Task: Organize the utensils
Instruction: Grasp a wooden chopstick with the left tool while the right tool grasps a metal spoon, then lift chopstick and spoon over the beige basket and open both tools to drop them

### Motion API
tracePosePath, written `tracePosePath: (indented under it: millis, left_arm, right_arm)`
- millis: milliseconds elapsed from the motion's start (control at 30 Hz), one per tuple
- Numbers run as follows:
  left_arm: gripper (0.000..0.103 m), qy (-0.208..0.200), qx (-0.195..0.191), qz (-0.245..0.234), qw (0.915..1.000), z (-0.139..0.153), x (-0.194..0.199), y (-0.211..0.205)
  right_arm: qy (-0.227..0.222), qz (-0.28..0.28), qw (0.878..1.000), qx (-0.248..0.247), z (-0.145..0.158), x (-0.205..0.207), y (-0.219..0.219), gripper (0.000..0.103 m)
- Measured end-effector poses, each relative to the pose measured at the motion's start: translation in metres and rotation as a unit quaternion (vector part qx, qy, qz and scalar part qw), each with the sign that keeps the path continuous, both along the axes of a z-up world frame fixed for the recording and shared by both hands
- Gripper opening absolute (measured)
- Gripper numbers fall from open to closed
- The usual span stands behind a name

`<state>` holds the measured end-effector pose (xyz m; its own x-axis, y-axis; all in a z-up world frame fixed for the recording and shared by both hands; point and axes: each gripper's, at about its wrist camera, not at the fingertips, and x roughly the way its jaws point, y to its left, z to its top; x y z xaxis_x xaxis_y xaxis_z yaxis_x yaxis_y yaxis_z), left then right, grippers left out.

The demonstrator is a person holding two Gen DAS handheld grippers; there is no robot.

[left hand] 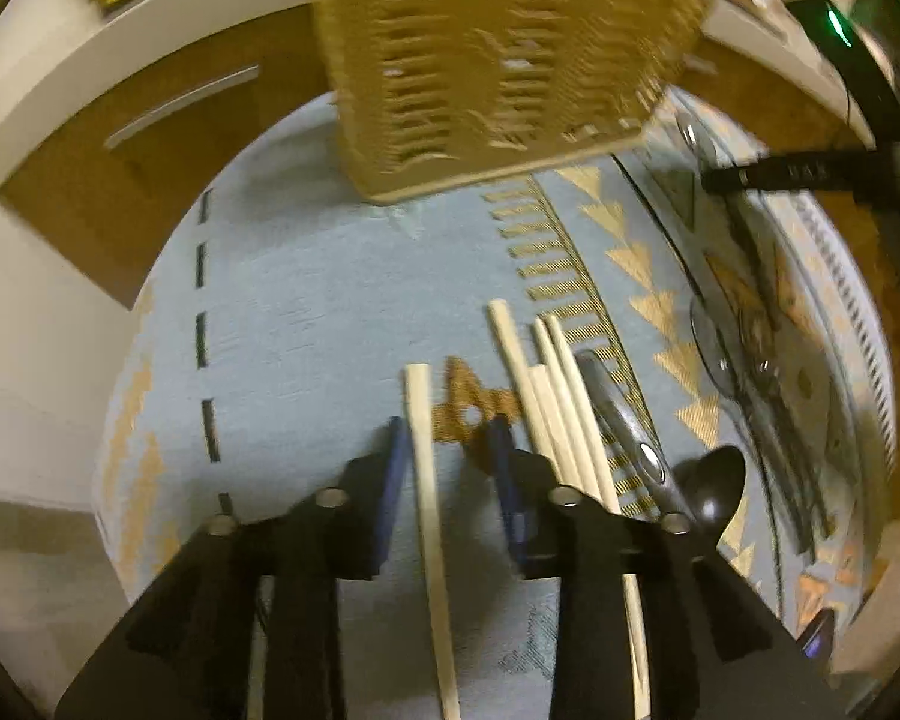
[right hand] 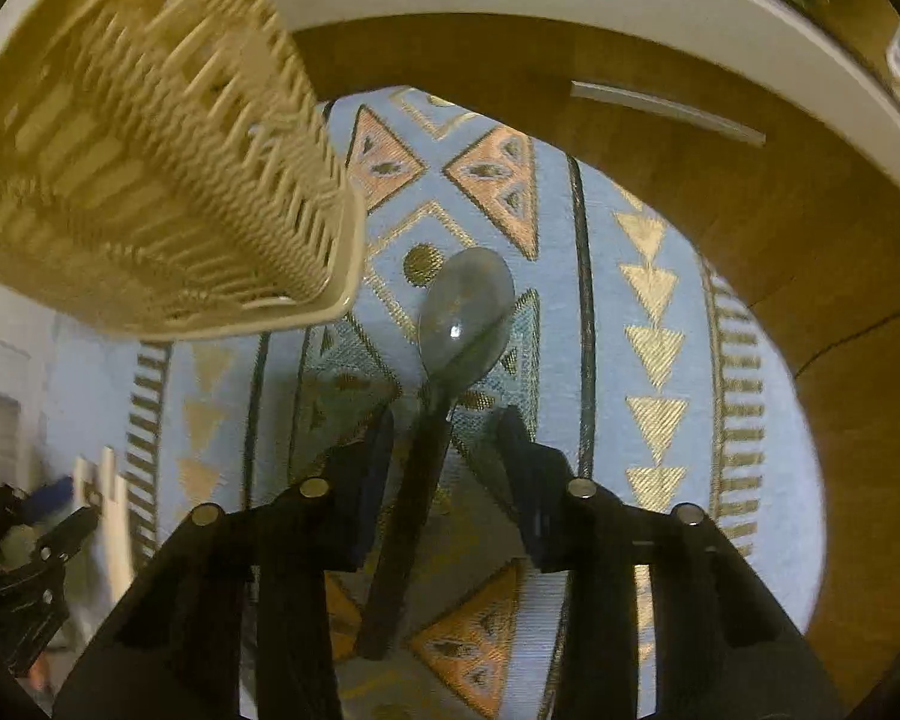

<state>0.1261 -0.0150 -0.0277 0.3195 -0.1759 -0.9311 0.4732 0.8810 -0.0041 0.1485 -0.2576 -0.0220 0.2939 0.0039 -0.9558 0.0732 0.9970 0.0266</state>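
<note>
One wicker basket (left hand: 498, 60), inside hidden; L gripper (left hand: 447, 429) spread astride chopstick (left hand: 419, 402), R gripper (right hand: 447, 417) spread astride spoon (right hand: 465, 312).

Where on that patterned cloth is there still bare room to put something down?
In the left wrist view, the plain blue stretch of cloth between the dashed line, the basket and the lone chopstick is free. Right of it, chopsticks and spoons crowd together.

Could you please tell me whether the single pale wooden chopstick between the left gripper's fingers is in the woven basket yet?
Not yet: the pale wooden chopstick lies on the patterned blue cloth, short of the woven basket.
</note>
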Motion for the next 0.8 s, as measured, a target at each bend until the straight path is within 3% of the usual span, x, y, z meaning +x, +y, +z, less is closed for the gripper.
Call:
tracePosePath:
  millis: [67,100,133,200,300,400,467,600,700,800]
  left_arm:
    - [0.024,-0.006,0.029,-0.015,0.9994,0.002,-0.002,-0.010]
    - [0.010,-0.002,0.028,-0.018,0.9994,0.003,-0.002,-0.011]
    - [0.005,-0.010,0.041,-0.015,0.9990,0.004,-0.003,-0.012]
    - [0.004,-0.022,0.034,-0.012,0.9991,0.006,-0.005,-0.011]
    - [0.004,-0.058,-0.035,0.005,0.9977,0.025,-0.014,0.000]
    - [0.004,-0.110,-0.109,0.024,0.9877,0.065,-0.020,0.015]
    - [0.004,-0.166,-0.159,0.034,0.9726,0.103,-0.021,0.025]
    - [0.004,-0.261,-0.221,0.049,0.9384,0.155,-0.016,0.015]
    - [0.004,-0.336,-0.251,0.065,0.9056,0.193,-0.005,0.010]
    - [0.004,-0.385,-0.263,0.077,0.8813,0.210,0.011,-0.004]
  right_arm:
    - [0.006,0.011,1.000,-0.011,0.001,0.001,0.004,0.012]
    - [0.010,0.014,1.000,-0.001,0.001,0.001,0.003,0.010]
    - [0.009,0.014,1.000,0.004,0.001,0.000,0.002,0.010]
    - [-0.005,0.017,1.000,0.025,0.005,-0.006,-0.002,0.010]
    - [-0.050,0.015,0.998,0.038,0.021,-0.021,-0.008,0.010]
    - [-0.113,0.027,0.992,0.053,0.055,-0.045,-0.010,0.010]
    - [-0.162,0.041,0.985,0.048,0.083,-0.056,-0.005,0.010]
    - [-0.266,0.059,0.960,0.060,0.144,-0.068,0.003,0.010]
    - [-0.331,0.068,0.939,0.069,0.179,-0.059,0.013,0.010]
    - [-0.382,0.071,0.919,0.062,0.200,-0.039,0.026,0.010]
